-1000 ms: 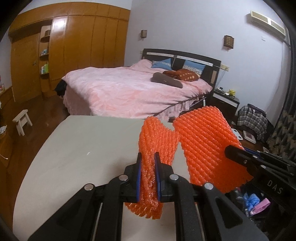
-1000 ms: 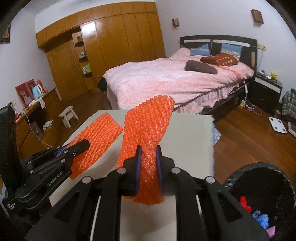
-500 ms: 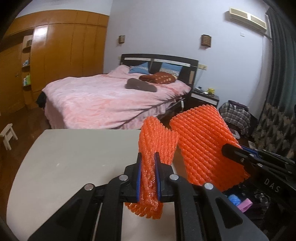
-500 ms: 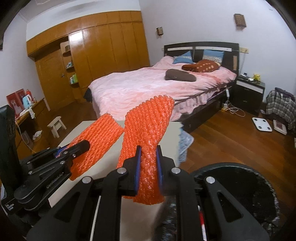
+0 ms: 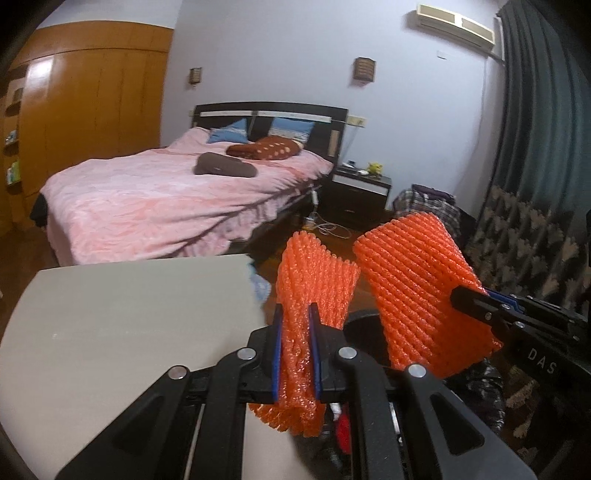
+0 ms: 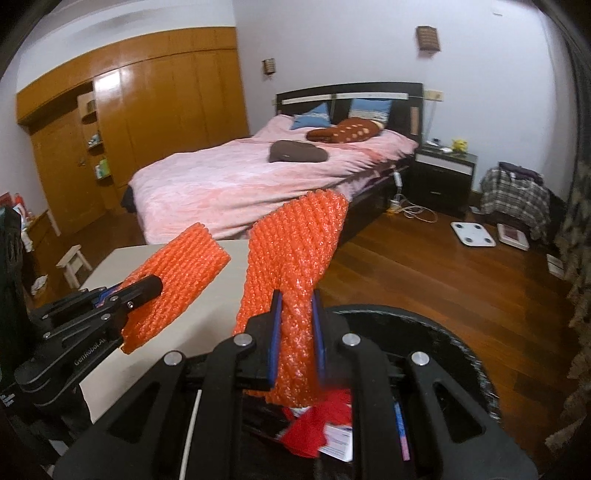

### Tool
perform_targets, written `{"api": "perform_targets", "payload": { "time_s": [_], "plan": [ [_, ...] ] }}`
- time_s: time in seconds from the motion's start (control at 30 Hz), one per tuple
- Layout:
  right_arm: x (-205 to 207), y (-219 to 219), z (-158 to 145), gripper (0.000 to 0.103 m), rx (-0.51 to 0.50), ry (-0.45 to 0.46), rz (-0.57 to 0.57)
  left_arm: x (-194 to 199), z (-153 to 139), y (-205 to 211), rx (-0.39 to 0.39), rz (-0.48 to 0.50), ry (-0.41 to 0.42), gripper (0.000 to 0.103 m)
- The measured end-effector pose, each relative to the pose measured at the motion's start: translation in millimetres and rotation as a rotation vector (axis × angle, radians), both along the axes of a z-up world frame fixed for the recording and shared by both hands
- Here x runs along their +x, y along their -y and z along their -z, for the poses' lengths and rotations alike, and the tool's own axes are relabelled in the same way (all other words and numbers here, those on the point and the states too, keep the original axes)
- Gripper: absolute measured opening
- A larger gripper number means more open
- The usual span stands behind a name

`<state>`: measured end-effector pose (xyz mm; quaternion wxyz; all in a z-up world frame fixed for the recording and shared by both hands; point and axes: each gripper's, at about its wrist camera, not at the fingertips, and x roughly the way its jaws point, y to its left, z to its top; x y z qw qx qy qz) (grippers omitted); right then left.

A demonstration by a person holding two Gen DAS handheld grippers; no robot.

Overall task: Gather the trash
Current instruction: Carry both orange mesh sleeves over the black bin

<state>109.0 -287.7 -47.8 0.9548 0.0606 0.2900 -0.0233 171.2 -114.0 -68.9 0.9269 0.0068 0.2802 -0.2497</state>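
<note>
Each claw, left claw and right claw, is clamped on an orange foam net (second net); release into the bin below is called for.

Open trash bin below is unobstructed; table edge flanks it.

Bedroom with pale walls, pink-covered bed against dark headboard, orange wooden wardrobe, black nightstand, polished wood floor, wall air conditioner, dark curtain
</note>
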Motion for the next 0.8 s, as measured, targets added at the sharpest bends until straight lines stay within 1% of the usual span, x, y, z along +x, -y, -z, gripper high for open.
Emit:
{"api": "perform_targets", "payload": {
  "time_s": [0.3, 0.43, 0.63, 0.8],
  "plan": [
    [-22, 44, 13, 0.014, -0.01, -0.025, 0.091, -6, 11, 48, 0.002, 0.097, -0.019, 0.012],
    [-34, 62, 24, 0.014, -0.009, -0.046, 0.132, -11, 15, 67, 0.007, 0.133, -0.02, 0.012],
    [-43, 80, 39, 0.014, 0.006, -0.076, 0.182, -15, 29, 95, 0.022, 0.187, -0.038, 0.012],
    [-46, 93, 54, 0.014, 0.017, -0.1, 0.209, -16, 42, 109, 0.034, 0.22, -0.061, 0.012]
  ]
}}
